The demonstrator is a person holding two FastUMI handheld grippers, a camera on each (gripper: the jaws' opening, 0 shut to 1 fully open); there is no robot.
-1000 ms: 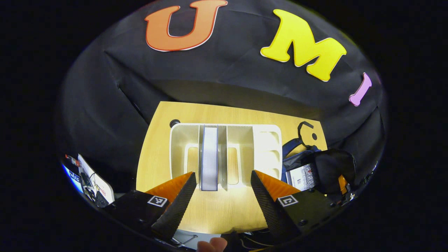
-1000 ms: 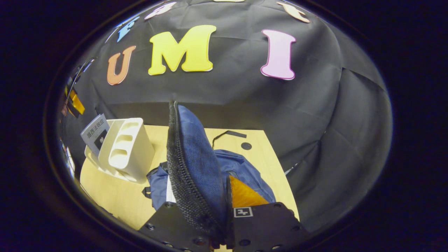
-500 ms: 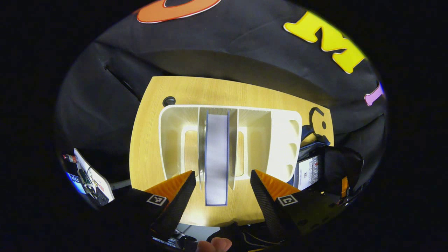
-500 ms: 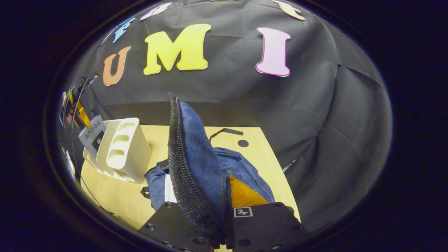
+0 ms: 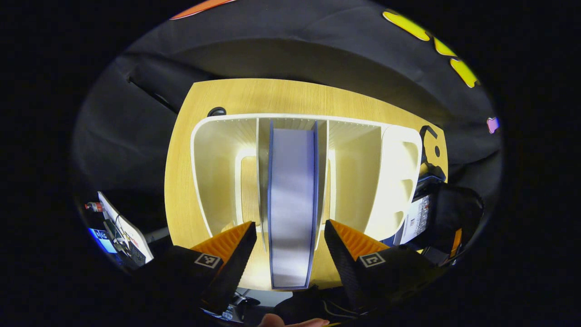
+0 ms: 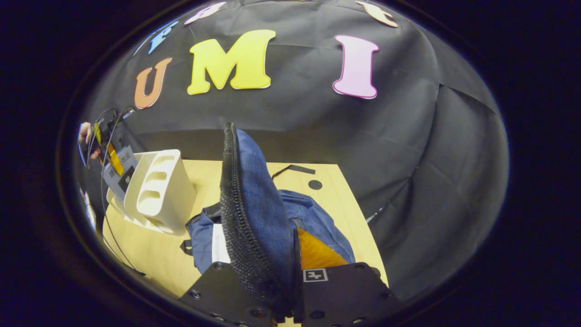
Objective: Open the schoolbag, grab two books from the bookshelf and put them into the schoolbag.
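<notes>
left gripper (image 5: 288,247) spread wide, book (image 5: 292,200) dead ahead between its fingers, upright in the bookshelf (image 5: 218,150) middle slot, long axis running away. right gripper (image 6: 290,290) pinches the schoolbag (image 6: 317,218) flap (image 6: 256,204) up.

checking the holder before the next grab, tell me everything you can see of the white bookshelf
The white bookshelf looks like smooth moulded plastic. It stands on the wooden table, with upright dividers forming slots and stepped pockets along its right end. One book stands upright in the middle slot, edge toward the open left gripper, which straddles it; the side slots look empty. In the right gripper view it sits left of the blue schoolbag; contact unclear.
</notes>
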